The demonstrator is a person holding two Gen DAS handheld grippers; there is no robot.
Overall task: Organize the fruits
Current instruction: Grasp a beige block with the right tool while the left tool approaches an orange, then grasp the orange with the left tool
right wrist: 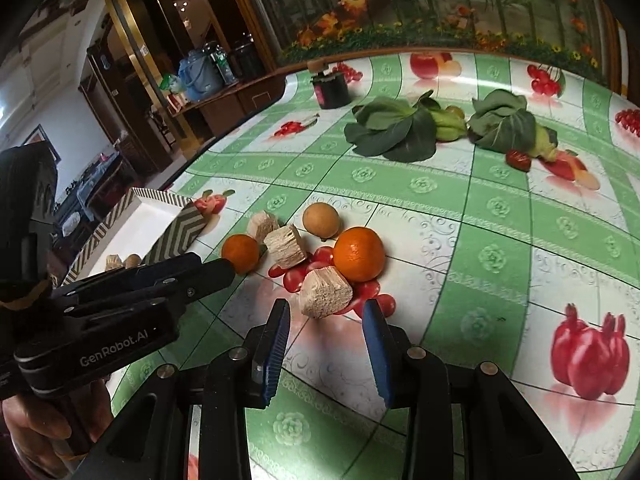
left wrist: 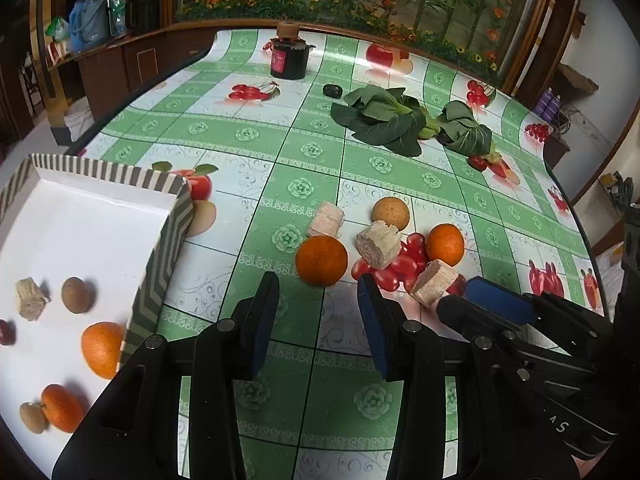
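Left gripper [left wrist: 318, 282] hangs just short of the near orange [left wrist: 321, 255], jaws apart and empty, lined up on that fruit. Left of that orange sits the striped box [left wrist: 160, 256], already holding two oranges, two brown round fruits, a cane chunk and a cherry tomato. Right of the orange lies the pile: cane chunks, cherry tomatoes [left wrist: 404, 262], a second orange [left wrist: 445, 244] and a tan round fruit [left wrist: 391, 213] just behind. Right gripper [right wrist: 326, 312] sits furthest right of the orange, jaws parted, nothing pinched, nose up to the nearest cane chunk [right wrist: 325, 294]. Looks like a double pick is on. Next: ease each pair forward around its target, close, lift, and carry leftward into the box.
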